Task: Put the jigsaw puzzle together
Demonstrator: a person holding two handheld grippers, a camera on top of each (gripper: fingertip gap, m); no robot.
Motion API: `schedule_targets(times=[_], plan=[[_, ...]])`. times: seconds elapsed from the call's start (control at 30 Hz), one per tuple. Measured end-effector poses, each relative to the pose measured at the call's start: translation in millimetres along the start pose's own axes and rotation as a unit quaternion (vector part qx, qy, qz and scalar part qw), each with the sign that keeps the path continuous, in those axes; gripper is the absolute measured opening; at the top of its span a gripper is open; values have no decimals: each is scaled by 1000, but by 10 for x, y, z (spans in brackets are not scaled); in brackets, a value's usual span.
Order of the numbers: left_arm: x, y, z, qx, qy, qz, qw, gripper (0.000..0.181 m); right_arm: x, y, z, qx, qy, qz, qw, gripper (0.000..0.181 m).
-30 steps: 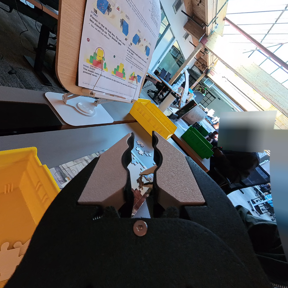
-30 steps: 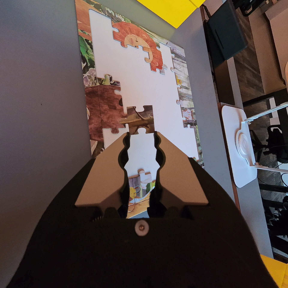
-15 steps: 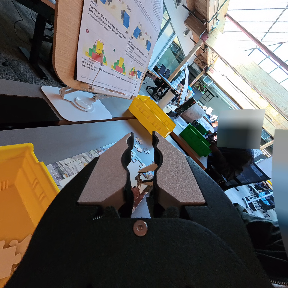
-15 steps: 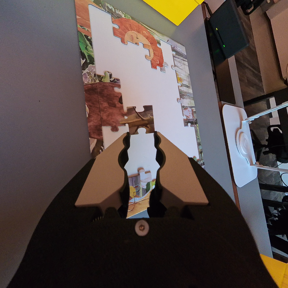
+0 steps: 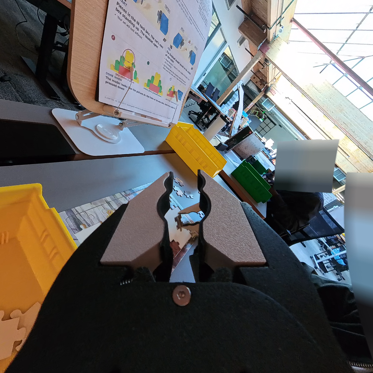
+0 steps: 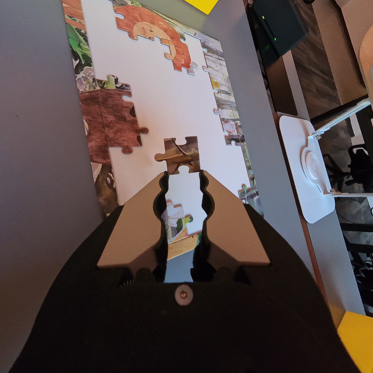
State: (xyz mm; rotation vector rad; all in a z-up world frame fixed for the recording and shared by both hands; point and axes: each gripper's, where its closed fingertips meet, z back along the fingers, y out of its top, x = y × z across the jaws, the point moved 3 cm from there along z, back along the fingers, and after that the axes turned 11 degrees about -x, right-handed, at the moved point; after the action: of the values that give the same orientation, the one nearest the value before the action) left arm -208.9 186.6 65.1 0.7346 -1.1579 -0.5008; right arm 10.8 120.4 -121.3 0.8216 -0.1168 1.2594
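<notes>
The puzzle board (image 6: 161, 90) lies on the grey table, its white middle bare and its border filled. An orange lion cluster (image 6: 157, 36) sits at the far end and joined brown pieces (image 6: 113, 125) on the left. My right gripper (image 6: 183, 172) pinches a brown-and-tan puzzle piece (image 6: 181, 155) at its near edge, to the right of the brown pieces and apart from them. My left gripper (image 5: 184, 174) is open and empty above the board; that piece (image 5: 189, 211) shows tilted between its fingers. A yellow bin (image 5: 30, 232) holds loose pieces (image 5: 12, 327).
A sheet on a wooden stand with a white base (image 5: 96, 135) stands beyond the table. A second yellow bin (image 5: 193, 149) and a green bin (image 5: 250, 183) sit farther off. A black device (image 6: 278, 30) lies at the table's right edge. A person sits at the right. My left gripper is the nearer one to the black device (image 6: 278, 30): about 35 cm, against 40 cm.
My right gripper has carried the puzzle piece to the right, away from the brown pieces it sat against. The left gripper has shifted a little and stays open.
</notes>
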Motion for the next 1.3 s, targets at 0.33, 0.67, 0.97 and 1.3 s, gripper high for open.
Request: schedule_targets(times=[0.33, 0.67, 0.97, 1.3], plan=[[8, -33, -68, -13, -5, 4, 1000, 22, 445, -185, -111, -12, 18, -29, 999, 31], [-22, -87, -136, -30, -6, 15, 999, 22, 694, -326, -424, -115, 163, 15, 980, 31], [-49, -106, -189, -39, -18, 25, 999, 22, 753, -224, -490, -145, 164, 80, 972, 31], [-80, -121, -192, -43, -17, 29, 999, 23, 981, -153, -475, -142, 73, 143, 977, 31]])
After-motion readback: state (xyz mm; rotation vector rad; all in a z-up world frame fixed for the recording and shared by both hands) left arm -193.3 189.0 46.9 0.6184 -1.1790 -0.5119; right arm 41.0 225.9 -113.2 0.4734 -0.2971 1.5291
